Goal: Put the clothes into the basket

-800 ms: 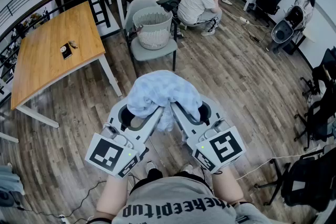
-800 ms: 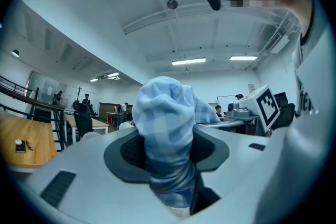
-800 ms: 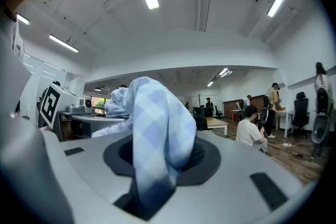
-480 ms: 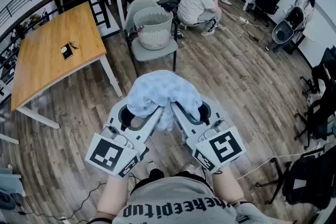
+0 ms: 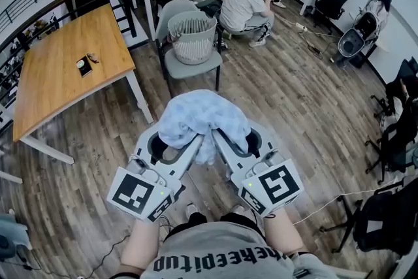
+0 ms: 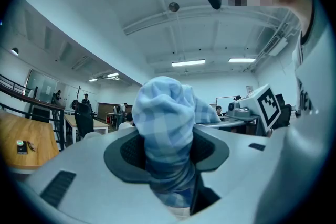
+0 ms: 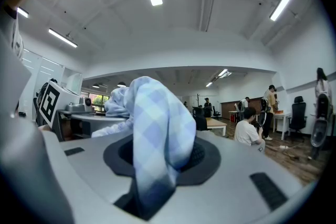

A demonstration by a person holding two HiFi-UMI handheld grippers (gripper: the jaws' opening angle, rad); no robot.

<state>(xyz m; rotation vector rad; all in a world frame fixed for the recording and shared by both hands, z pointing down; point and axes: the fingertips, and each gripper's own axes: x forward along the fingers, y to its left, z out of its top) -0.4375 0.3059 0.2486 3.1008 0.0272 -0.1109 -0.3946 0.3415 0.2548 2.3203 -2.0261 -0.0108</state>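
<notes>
A bundled light-blue checked garment point(image 5: 204, 117) hangs in front of me, carried by both grippers held side by side. My left gripper point(image 5: 171, 148) is shut on its left part, and the cloth point(image 6: 168, 134) fills the gap between its jaws. My right gripper point(image 5: 236, 144) is shut on the right part, with the fabric point(image 7: 155, 149) draped over and between its jaws. The white slatted laundry basket point(image 5: 192, 34) stands on a grey chair point(image 5: 191, 62) some way ahead of the grippers.
A wooden table point(image 5: 62, 65) with small items stands at the left. A person point(image 5: 243, 4) crouches on the floor just behind the basket chair. Black office chairs point(image 5: 333, 0) and stands line the right side. A cable point(image 5: 339, 196) runs across the wood floor at right.
The view has crept forward slightly; the basket chair sits a little nearer. Both grippers keep the same hold on the garment.
</notes>
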